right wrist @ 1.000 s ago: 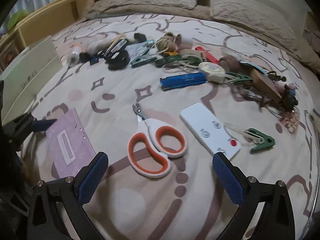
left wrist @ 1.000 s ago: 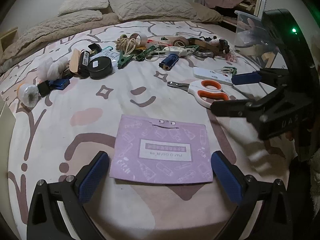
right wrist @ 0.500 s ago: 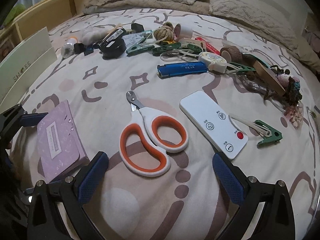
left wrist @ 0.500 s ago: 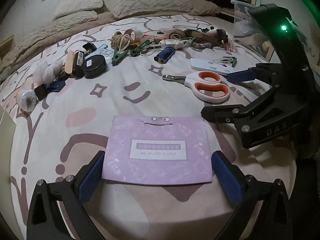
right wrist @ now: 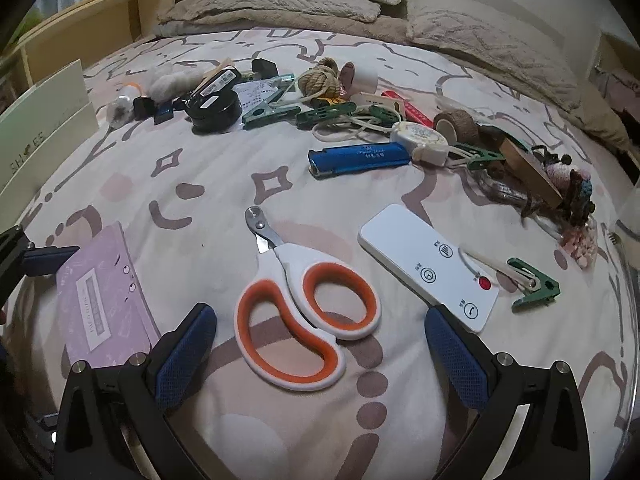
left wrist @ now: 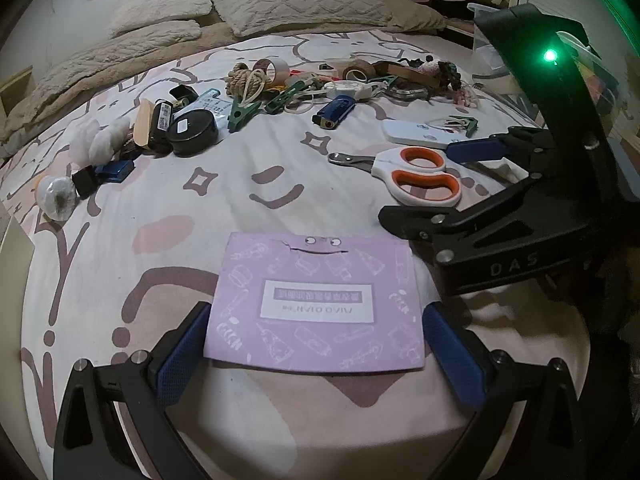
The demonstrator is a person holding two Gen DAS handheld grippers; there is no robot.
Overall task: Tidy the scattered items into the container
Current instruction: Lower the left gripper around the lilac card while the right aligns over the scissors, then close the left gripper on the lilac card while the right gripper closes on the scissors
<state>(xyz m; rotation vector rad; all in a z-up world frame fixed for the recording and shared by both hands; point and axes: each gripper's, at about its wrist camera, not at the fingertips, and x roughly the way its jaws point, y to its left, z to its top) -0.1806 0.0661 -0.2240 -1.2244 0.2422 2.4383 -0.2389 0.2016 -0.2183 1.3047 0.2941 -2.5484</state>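
A purple paper packet (left wrist: 316, 304) lies flat on the patterned bedspread. My left gripper (left wrist: 316, 344) is open, its blue pads on either side of the packet's near edge. White and orange scissors (right wrist: 304, 312) lie between the open pads of my right gripper (right wrist: 320, 352). The right gripper also shows in the left wrist view (left wrist: 472, 184), beside the scissors (left wrist: 416, 176). The packet shows at the left in the right wrist view (right wrist: 100, 300). A clear plastic container (left wrist: 520, 68) stands at the right edge of the bed.
A white remote (right wrist: 432, 268) and a green clip (right wrist: 532, 284) lie right of the scissors. A blue lighter (right wrist: 360, 158), rope ball (right wrist: 320, 78), tape rolls, black round tin (right wrist: 214, 110) and several small items lie scattered further back. Pillows (left wrist: 296, 8) line the far side.
Both grippers have moved forward and lower. The packet now sits between the left pads and the scissors sit closer between the right pads. Nothing has been taken hold of.
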